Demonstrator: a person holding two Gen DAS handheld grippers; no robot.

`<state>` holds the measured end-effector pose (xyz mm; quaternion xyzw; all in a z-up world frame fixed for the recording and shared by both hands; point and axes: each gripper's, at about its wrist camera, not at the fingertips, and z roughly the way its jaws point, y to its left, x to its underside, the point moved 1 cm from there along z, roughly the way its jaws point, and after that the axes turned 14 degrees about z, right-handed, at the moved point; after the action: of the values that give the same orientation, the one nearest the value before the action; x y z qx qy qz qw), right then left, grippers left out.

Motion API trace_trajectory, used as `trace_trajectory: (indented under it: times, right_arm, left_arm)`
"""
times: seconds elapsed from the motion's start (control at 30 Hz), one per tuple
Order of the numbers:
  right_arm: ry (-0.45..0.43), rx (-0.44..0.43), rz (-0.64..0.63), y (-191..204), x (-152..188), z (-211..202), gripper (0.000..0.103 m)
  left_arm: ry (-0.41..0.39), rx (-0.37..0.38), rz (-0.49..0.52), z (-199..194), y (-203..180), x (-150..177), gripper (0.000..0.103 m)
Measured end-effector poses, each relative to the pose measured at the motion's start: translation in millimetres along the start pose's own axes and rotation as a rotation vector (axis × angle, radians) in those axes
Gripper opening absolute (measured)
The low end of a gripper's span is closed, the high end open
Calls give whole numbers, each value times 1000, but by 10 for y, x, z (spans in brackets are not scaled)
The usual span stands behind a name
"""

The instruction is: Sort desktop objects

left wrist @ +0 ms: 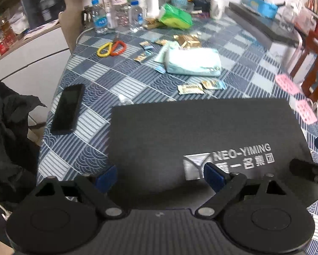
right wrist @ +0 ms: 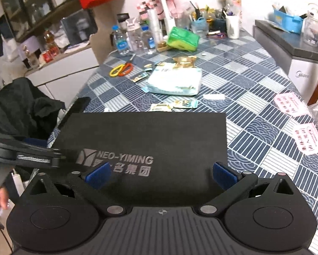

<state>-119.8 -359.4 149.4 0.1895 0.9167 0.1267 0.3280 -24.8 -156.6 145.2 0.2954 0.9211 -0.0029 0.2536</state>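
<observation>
A black mat [left wrist: 201, 131] printed NEO-YIMING lies on the near end of the blue checked table; it also shows in the right wrist view [right wrist: 146, 136]. My left gripper [left wrist: 161, 175] is open and empty above its near edge. My right gripper [right wrist: 162, 175] is open and empty over the same mat. Beyond the mat lie a pale tissue pack [left wrist: 192, 61] [right wrist: 175, 79], small snack sachets [left wrist: 201, 86] [right wrist: 172, 105], yellow and orange scissors [left wrist: 112, 47] [right wrist: 121, 69], gold packets [left wrist: 187, 39] and a black phone [left wrist: 67, 108].
Water bottles [left wrist: 99, 19], a green bag [left wrist: 175, 16] [right wrist: 183, 38], cups and pen holders crowd the table's far end. Pink cards [right wrist: 309, 138] lie at the right edge. A dark jacket [right wrist: 20, 110] hangs on a chair at left. A grey appliance [right wrist: 290, 42] stands at right.
</observation>
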Motion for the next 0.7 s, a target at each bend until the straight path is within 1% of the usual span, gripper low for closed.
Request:
trace_trajectory:
  times: [0.17,0.33,0.43,0.7]
  right_arm:
    - [4,-8,23,-57,88,-79,103]
    - [-2,-13,58,-163,147,-173,103]
    - [-2,-15,76,-215,176,-198,103]
    - [6,-27,125,-317,226,-243,103]
  left_arm:
    - [26,50,-60,117,-91,19,103]
    - [26,-3,-15,143,-214,53,103]
    - [13,-5,-25,135,-215,72,103]
    - [37,-4,-35,155,-210,19,103]
